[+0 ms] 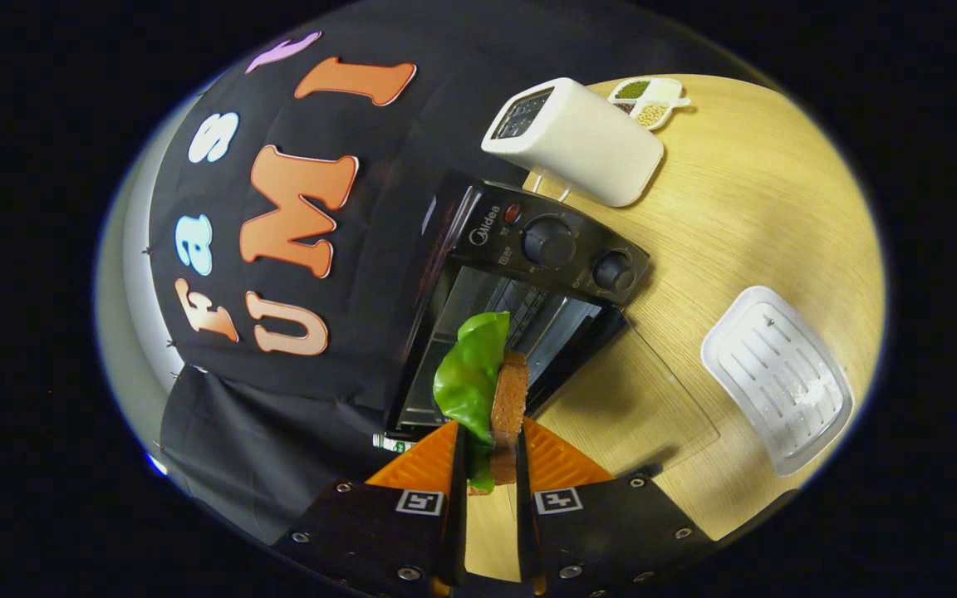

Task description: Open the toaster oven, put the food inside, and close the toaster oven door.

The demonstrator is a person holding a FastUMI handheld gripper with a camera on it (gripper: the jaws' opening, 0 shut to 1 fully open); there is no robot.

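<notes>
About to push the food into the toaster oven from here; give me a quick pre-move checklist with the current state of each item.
1. Grip: gripper fingers clamp the sandwich, bread and lettuce, from both sides: ok.
2. Toaster oven door open, glass lying flat on the table: ok.
3. Oven mouth just beyond the sandwich, roughly in line: ok.
4. Inside free of other items: cannot tell, the sandwich hides part of it.
5. White tray and white toaster off to the side of the path: ok.

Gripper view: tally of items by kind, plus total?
Appliances: 2, toaster oven and white toaster
Dishes: 2, white tray and divided dish
Food: 1, sandwich held in the gripper
Total: 5
</notes>
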